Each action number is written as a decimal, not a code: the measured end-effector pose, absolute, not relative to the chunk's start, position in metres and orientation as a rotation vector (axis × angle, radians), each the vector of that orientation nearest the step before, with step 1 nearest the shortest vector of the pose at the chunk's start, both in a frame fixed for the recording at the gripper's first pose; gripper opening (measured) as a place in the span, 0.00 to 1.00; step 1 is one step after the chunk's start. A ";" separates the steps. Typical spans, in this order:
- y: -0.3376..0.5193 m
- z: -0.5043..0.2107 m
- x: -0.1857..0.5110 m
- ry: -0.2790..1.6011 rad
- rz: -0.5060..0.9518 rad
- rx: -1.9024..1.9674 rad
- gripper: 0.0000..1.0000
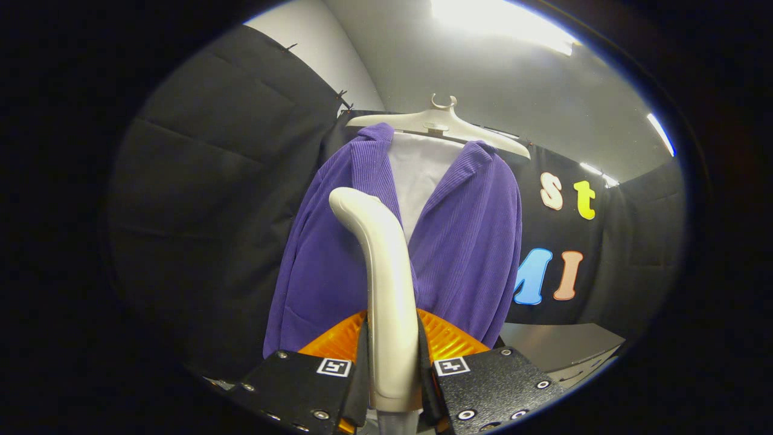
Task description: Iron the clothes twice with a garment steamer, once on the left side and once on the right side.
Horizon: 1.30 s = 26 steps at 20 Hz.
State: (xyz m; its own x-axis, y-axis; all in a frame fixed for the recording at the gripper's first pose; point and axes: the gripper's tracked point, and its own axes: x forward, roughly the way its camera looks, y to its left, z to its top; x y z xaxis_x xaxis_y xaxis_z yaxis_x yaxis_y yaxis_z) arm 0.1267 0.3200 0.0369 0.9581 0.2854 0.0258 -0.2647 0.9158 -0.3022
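Observation:
A purple corduroy jacket [465, 241] over a white shirt [416, 175] hangs on a pale plastic hanger [444, 124] beyond my fingers. My gripper [392, 374] is shut on the cream handle of the garment steamer [386, 266], both black fingers [302, 380] pressing its sides. The steamer's neck rises between the fingers and curves toward the jacket's left front panel. An orange ribbed part of the steamer [447, 341] shows just above the fingers. Whether the steamer head touches the cloth is hidden.
Black cloth walls [205, 199] stand behind and beside the hanging jacket. A grey surface [555, 344] lies low beside the jacket's right hem. Bright ceiling lights [501, 24] glare above.

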 end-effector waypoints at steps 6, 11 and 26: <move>0.316 0.010 0.118 -0.067 0.287 -0.364 0.35; 0.316 -0.008 0.112 -0.057 0.300 -0.400 0.35; 0.312 -0.139 0.083 0.195 0.374 -0.512 0.36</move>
